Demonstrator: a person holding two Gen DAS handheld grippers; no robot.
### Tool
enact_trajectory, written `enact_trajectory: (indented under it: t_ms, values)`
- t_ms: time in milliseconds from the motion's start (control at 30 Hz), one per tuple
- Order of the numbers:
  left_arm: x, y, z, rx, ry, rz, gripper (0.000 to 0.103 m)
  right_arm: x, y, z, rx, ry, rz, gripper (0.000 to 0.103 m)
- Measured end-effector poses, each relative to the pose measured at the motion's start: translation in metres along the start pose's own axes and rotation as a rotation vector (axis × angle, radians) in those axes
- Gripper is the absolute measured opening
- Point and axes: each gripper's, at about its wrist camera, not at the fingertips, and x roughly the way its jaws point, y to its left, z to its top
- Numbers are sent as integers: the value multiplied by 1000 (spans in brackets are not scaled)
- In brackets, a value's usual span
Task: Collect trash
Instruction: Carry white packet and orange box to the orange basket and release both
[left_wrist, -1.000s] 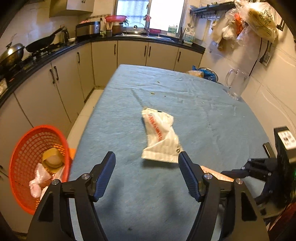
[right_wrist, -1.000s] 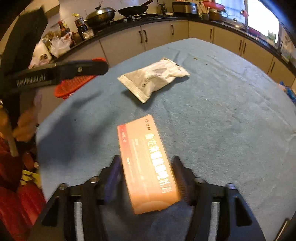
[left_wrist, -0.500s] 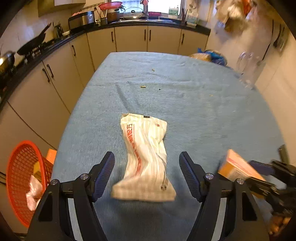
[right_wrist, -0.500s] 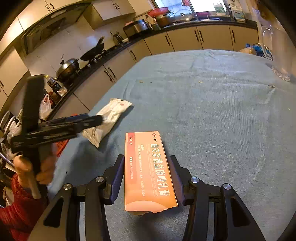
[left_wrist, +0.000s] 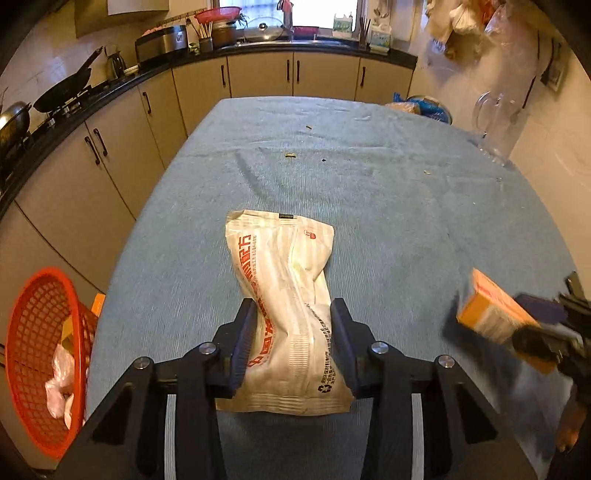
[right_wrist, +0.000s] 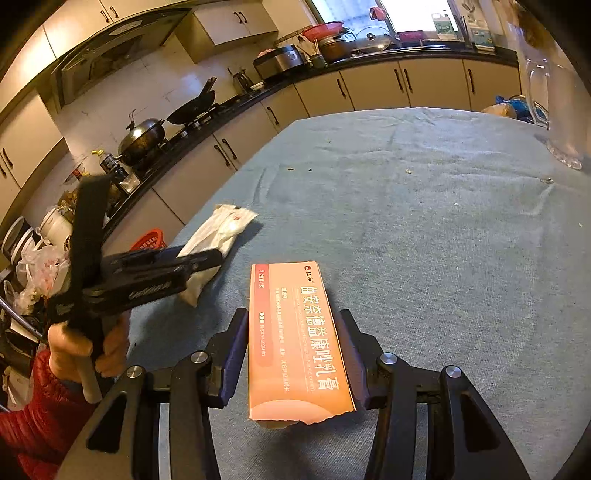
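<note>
Kitchen counter (left_wrist: 406, 206): left hand-held gripper (left_wrist: 291, 343) just closed on packet (left_wrist: 284, 295); right hand-held gripper (right_wrist: 291, 354) grips box (right_wrist: 295, 339); basket (left_wrist: 33, 354), at 8 o'clock, next.

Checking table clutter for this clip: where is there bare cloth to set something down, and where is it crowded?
Free: the wide middle and far cloth between the wrapper and the glass jug, bearing only crumbs. Crowded: the near edge, where the left gripper pinches the wrapper and the right gripper holds the orange box.
</note>
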Motion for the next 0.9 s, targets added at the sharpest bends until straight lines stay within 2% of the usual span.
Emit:
enact_trajectory:
  t_ms: [200,500,900]
  values:
    - [-32,9,-32,-17,-79,1,40,3,10,-1,-11,0,-11,52]
    - [-62,12,-58,-33,-194,22,40,-2,59,-12,-87,-99,-98,52]
    - [-72,13,-69,-13,-217,40,40,5,79,-15,-101,-105,-108,52]
